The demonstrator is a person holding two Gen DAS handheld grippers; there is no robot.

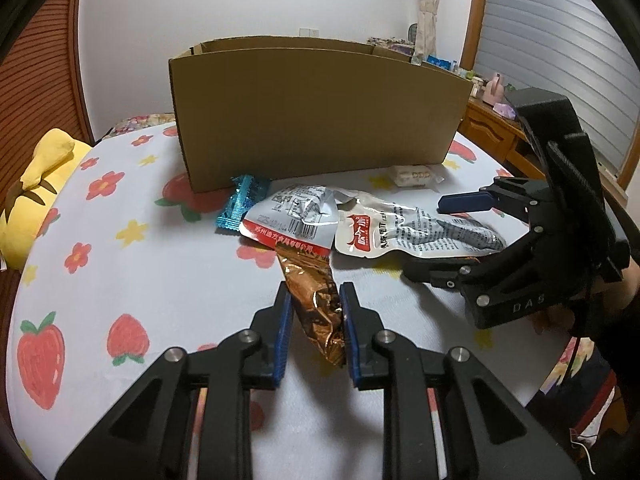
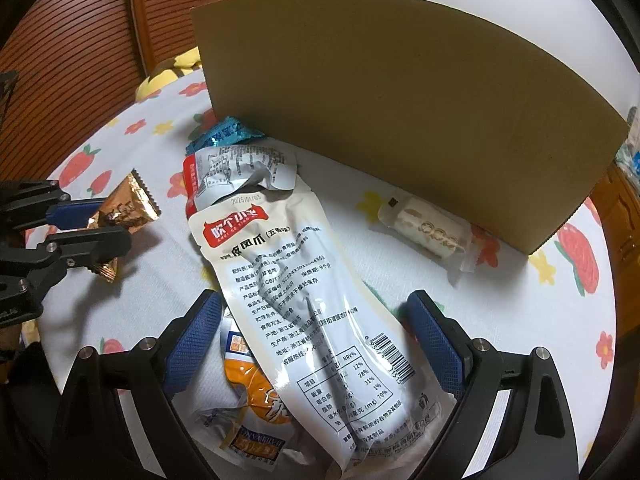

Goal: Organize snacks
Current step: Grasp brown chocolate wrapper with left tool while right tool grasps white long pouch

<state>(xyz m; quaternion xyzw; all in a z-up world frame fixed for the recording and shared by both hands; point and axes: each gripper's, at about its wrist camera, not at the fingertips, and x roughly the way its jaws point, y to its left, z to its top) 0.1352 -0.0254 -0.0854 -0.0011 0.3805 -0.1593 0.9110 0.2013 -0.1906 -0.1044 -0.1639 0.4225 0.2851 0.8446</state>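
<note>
Gold wrapper: the crinkled copper-gold snack packet [image 1: 318, 304] sits pinched between the blue pads of my left tool [image 1: 314, 334]. Its far tip runs under the red-edged pouch.
Left tool: I have it narrowed right down, clamped on the gold wrapper, angled toward the bed surface.
Red-edged pouch: a silver packet with a red strip and a barcode [image 1: 294, 220] lies just beyond the gold one, overlapping the big white pouch.
Chicken-feet pouch: the long white-and-grey vacuum pouch with the red logo [image 2: 304, 288] lies flat, one end between the fingers of my right tool [image 2: 320, 344].
Right tool: I see it spread wide, straddling the pouch without the pads pressing on it.
Orange packet: a white-and-orange snack bag [image 2: 244, 392] lies beneath the white pouch, close to my right tool's left finger. I can't read its label well.
Blue candy: a blue foil wrapper [image 1: 242, 204] touches the foot of the box.
Nougat bar: a clear-wrapped pale bar [image 2: 426, 232] lies just beside the box wall.
Cardboard box: an open brown carton [image 1: 320, 120] stands upright behind the snacks.
Bed: everything rests on a strawberry-and-flower sheet [image 1: 120, 264].
Plush: a yellow toy [image 1: 36, 200] lies at the left edge.
</note>
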